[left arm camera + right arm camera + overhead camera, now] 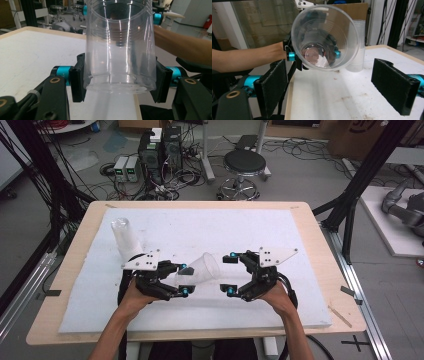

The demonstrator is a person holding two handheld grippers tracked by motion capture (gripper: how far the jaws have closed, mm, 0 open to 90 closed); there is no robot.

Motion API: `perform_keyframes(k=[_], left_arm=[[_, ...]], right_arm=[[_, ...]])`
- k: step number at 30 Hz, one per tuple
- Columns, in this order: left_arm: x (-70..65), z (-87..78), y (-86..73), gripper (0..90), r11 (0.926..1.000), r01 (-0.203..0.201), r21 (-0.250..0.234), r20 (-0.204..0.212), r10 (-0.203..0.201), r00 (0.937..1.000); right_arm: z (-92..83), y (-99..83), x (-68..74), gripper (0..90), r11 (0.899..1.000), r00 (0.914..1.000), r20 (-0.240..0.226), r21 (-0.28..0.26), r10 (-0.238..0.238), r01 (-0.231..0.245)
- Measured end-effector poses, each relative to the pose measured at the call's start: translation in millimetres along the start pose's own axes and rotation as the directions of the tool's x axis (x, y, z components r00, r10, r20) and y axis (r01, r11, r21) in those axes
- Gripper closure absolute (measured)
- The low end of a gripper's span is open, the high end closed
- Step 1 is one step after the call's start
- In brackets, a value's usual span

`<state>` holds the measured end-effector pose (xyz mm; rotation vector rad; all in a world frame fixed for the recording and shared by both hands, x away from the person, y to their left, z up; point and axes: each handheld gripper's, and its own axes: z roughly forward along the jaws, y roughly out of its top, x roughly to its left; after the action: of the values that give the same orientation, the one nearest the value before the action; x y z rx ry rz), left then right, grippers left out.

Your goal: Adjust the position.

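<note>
A clear plastic cup point(201, 268) is held off the worktop point(75, 245) by the left gripper point(184, 279), whose fingers point(77, 80) are clamped on the cup's base end from both sides. In the left gripper view the two black pads are seen pressed against the cup wall just above its bottom rim, with the cup's body extending away from the camera. The cup is tipped onto its side, its open mouth turned toward the right gripper point(229, 273), and it is carried above the white mat point(280, 230) near the middle of the worktop, somewhat closer to the near edge than to the far one.

The right gripper is held just beside the cup's mouth without touching it. Its fingers point(395, 87) are set wide apart, with nothing between them; in the right gripper view the cup's open rim point(325, 37) is seen facing the camera, beyond and above the two pads.

A stack of clear cups point(125, 239) is seen on the mat toward the far left corner, behind the left gripper and leaning slightly. In the right gripper view the same stack point(359, 47) is seen upright behind the held cup. The person's forearms are brought in over the near edge of the worktop.
</note>
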<state>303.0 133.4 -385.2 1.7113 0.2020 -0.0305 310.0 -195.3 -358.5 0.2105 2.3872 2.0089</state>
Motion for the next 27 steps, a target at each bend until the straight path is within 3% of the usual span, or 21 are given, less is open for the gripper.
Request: perform_keyframes(k=[13,23,27], left_arm=[[-6.2,19.3,1.3,41.6,0.9998,-0.015,0.014,0.038,0.015,0.9992],[-7.8,24.6,0.2,41.6,0.9997,-0.016,0.020,0.054,0.015,0.9984],[-7.7,25.7,-1.1,41.6,0.9995,-0.017,0.028,0.054,0.015,0.9984]], right_arm=[[23.9,-5.3,1.1,13.7,1.000,0.9982,-0.060,-0.009,0.006,-0.007],[28.9,-4.1,1.5,15.5,0.999,0.9955,-0.094,-0.035,0.005,-0.008],[28.2,-3.7,1.8,21.6,0.999,0.9943,-0.106,-0.048,0.000,-0.005]])
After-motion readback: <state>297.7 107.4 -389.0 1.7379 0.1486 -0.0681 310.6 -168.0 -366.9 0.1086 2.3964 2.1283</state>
